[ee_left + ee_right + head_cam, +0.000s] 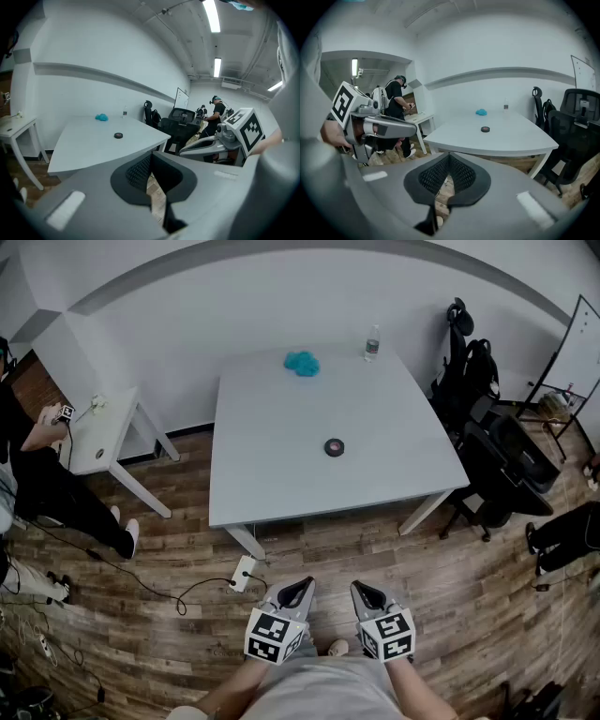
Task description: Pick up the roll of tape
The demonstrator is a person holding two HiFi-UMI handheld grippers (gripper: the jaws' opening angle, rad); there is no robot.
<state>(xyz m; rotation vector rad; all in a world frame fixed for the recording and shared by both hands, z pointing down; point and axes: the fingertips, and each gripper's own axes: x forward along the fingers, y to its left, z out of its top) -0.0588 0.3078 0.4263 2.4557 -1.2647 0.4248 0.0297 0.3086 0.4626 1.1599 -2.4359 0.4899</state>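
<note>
The roll of tape (335, 447), small, black and flat, lies near the middle of the grey table (281, 484); it shows as the tape (118, 135) in the left gripper view and the tape (485, 129) in the right one. My left gripper (303, 589) and right gripper (361, 591) hang side by side over the wooden floor, well short of the table's near edge. Both point slightly down toward the table with jaws closed together and nothing between them.
A blue cloth (302, 363) and a clear bottle (372, 343) stand at the table's far edge. A small white side table (103, 437) is at the left with a person (37, 474) beside it. Black office chairs (502, 465) stand right. A power strip (244, 573) and cables lie on the floor.
</note>
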